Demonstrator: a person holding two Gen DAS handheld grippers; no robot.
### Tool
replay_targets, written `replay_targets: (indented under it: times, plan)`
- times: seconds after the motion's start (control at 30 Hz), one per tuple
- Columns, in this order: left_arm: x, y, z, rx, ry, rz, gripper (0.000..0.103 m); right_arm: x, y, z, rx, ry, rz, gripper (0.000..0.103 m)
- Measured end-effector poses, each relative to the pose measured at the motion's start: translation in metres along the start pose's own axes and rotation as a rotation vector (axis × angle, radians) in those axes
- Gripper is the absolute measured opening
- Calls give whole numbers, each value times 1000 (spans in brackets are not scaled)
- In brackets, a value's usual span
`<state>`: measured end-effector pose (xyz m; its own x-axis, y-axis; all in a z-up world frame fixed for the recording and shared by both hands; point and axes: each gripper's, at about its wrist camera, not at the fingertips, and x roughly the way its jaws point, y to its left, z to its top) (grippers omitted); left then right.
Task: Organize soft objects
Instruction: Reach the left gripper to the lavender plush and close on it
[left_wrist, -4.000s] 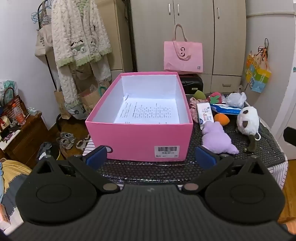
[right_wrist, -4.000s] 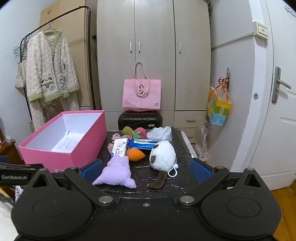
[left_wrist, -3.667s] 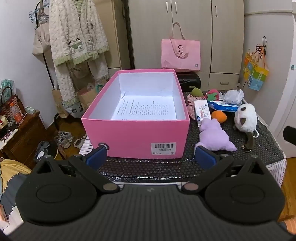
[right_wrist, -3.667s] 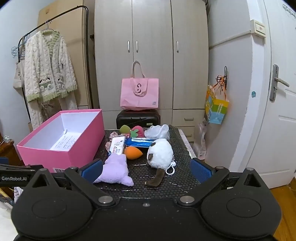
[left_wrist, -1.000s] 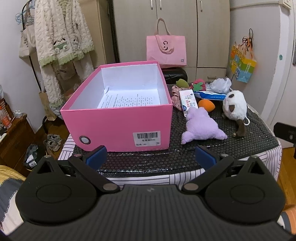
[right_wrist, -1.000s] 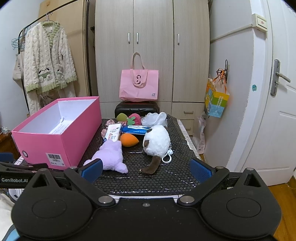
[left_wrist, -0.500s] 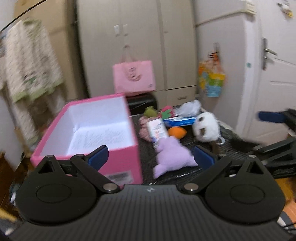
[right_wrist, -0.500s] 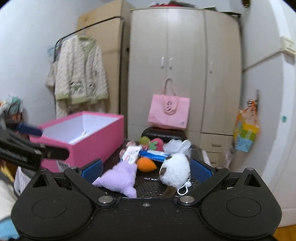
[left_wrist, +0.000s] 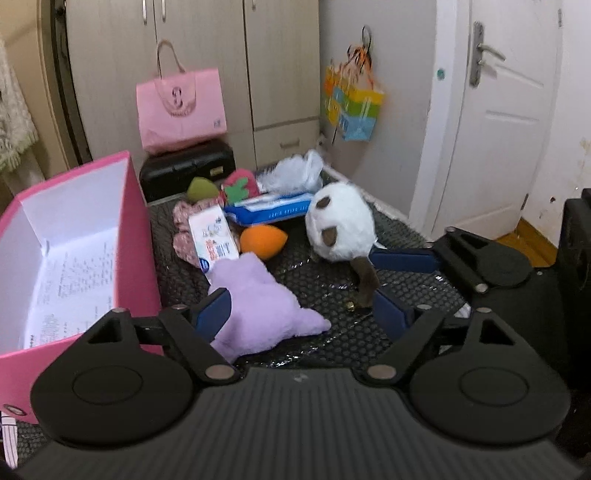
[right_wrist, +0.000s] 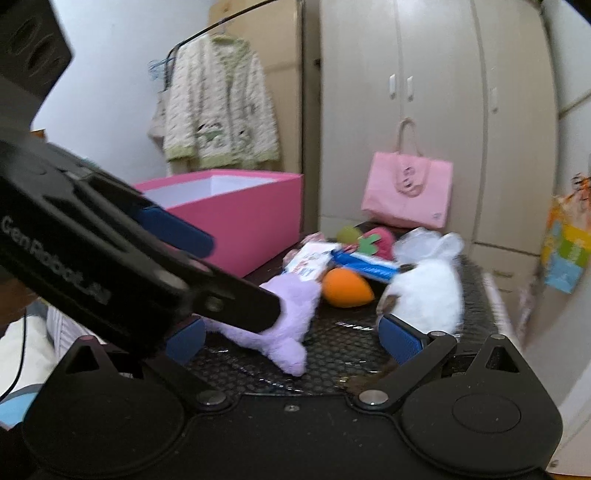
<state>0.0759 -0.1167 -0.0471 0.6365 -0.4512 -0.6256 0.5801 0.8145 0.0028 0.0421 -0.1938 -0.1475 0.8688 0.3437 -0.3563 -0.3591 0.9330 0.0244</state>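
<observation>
A purple plush (left_wrist: 258, 302) lies on the black mat beside the open pink box (left_wrist: 136, 236). My left gripper (left_wrist: 301, 314) is open, its left pad touching the plush. A white plush with brown patches (left_wrist: 341, 227) sits to the right. My right gripper (right_wrist: 291, 341) is open, its right pad at the white plush (right_wrist: 428, 291), the purple plush (right_wrist: 288, 317) between its fingers. The right gripper also shows in the left wrist view (left_wrist: 391, 280). An orange soft toy (left_wrist: 262, 240) lies behind.
A tissue pack (left_wrist: 214, 240), a blue wipes pack (left_wrist: 269, 212), a pink cloth, strawberry and green toys crowd the mat's back. A pink bag (left_wrist: 181, 107) on a black case, wardrobe and white door (left_wrist: 509, 110) stand beyond. The left gripper's body (right_wrist: 92, 266) crosses the right view.
Both grippers have swung in and dropped toward the plush toys. The left one turned right from the pink box to the purple plush. The right one closed in on the white plush.
</observation>
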Motion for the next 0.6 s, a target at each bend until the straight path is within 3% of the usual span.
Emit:
replay_targets:
  times: [0.23,0.4,0.6]
  plan:
    - [54,14,13,-60,163,28,75,42,-6,-2,29,82,69,100]
    - [63,21,17,-82,176,72,75,61,-9,-5,43,131,104,89]
    - [73,29,16,-113,216,74,76,69,-7,-3,11,152,135,87]
